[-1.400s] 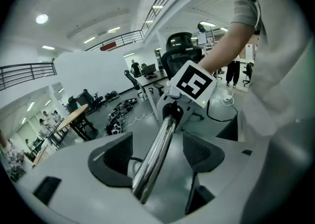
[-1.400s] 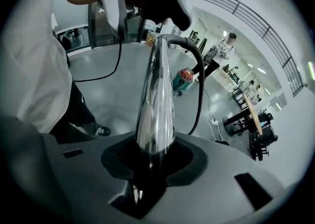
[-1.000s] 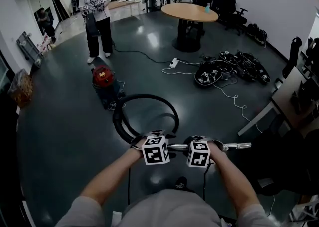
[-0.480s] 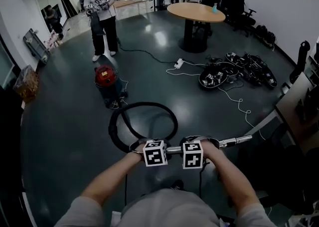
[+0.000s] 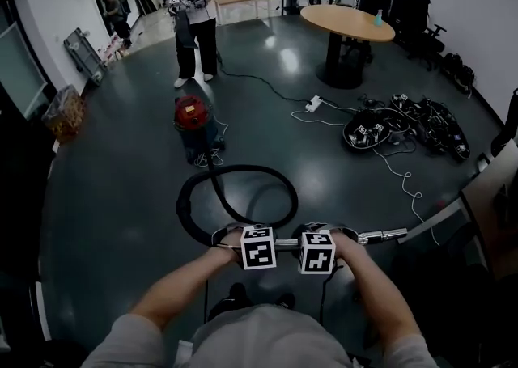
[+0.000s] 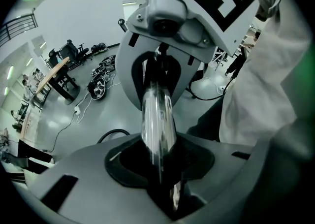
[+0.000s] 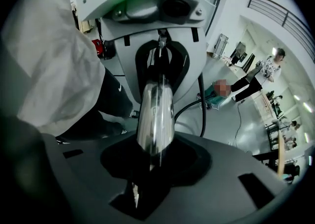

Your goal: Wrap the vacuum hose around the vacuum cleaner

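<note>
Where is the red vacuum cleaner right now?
In the head view, the vacuum cleaner stands on the floor left of centre, just beyond the looped black hose and in front of a standing person.

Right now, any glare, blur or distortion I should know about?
Head view: fisheye bend, lamp glare on the floor, no blur. Left gripper view: bright streaks along the tube, black vignette at the corners. Right gripper view: same streaks and vignette.
</note>
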`<state>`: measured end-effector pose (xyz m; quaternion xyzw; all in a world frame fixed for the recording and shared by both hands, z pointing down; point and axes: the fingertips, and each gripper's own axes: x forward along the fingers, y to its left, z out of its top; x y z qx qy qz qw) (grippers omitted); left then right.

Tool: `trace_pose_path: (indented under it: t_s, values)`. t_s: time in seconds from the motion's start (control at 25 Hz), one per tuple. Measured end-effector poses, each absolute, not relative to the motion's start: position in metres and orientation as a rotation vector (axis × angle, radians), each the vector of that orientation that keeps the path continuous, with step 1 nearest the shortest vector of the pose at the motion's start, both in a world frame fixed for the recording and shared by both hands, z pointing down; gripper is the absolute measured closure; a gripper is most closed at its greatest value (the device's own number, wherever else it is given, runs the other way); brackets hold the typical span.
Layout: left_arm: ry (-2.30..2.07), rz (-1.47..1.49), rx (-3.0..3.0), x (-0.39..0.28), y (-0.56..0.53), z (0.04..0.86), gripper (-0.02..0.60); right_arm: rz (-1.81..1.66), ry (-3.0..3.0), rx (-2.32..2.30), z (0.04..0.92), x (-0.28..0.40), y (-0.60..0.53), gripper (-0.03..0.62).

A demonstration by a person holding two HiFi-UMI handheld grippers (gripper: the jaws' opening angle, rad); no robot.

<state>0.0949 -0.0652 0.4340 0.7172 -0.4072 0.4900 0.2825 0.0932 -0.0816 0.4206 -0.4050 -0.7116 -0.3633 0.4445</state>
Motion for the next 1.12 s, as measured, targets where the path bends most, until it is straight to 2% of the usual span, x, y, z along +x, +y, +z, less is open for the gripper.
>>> trace_pose_path:
  t_s: [0.16, 0.32, 0.4, 0.6, 0.84, 1.12]
  values:
    - [-1.082, 1.302, 1.883, 0.089, -0.064, 0.437, 0.439, -0.899, -1.813, -0.968, 0.418, 0.081, -0.085, 0.423]
    - [-1.092, 1.245, 1.872, 0.078, -0.067, 0.439, 0.439, -0.96, -1.869, -0.889, 0.408, 0.06, -0.097, 0.3]
    - [-1.094, 1.216, 1.881, 0.07, -0.068, 0.437, 0.44, -1.023, -1.877, -0.855, 0.399, 0.048, -0.1, 0.265]
    - [-1.084, 1.214, 1.924, 0.045, -0.079, 0.434, 0.441, -1.046, -1.856, -0.83, 0.385, 0.026, -0.106, 0.263]
    - [-1.079, 1.226, 1.886, -0.008, -0.067, 0.451, 0.442, -0.629, -2.179, -0.82, 0.32, -0.012, -0.103, 0.263]
    - [-1.153, 1.091, 1.861, -0.065, -0.062, 0.458, 0.442, -0.3, -2.483, -0.663, 0.271, -0.046, -0.107, 0.264]
